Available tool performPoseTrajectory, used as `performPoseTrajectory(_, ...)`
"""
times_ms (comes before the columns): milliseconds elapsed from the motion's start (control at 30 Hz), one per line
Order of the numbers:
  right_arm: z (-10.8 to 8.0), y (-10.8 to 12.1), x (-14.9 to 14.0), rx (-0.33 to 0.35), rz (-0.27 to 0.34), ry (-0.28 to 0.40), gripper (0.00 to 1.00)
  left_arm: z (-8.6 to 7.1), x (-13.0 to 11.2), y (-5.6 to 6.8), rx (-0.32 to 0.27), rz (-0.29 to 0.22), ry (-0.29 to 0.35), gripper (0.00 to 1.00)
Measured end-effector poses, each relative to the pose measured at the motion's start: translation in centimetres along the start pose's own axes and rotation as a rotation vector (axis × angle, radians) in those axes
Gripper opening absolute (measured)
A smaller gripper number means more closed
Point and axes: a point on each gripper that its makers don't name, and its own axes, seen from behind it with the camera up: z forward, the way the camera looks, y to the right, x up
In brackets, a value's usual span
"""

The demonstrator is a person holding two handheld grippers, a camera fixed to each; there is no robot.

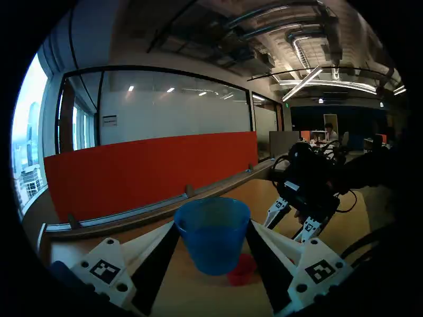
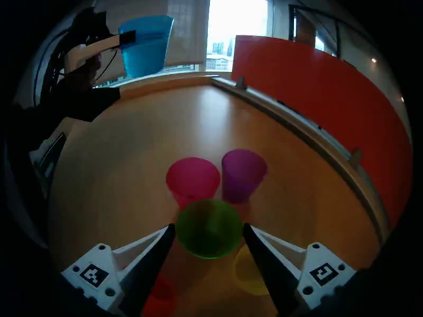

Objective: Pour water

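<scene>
A translucent blue cup stands upright between the fingers of my left gripper, which is shut on it and holds it above the wooden table. The cup's lower part looks darker, possibly water. In the right gripper view the same blue cup hangs high at the far left, held by the left gripper. My right gripper is shut on a green cup, upright and lifted a little. The right gripper also appears beyond the blue cup, to the right.
A pink cup and a purple cup stand side by side on the table. Below the green cup lie a yellow cup and a red cup. A red partition lines the desk's right edge.
</scene>
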Motion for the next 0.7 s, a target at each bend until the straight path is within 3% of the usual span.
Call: performPoseTrajectory(700,1.2,0.2,-0.4,-0.003,-0.033,-0.029,0.99,0.3,-0.9,-0.1,-0.008,-0.010,-0.006,0.85)
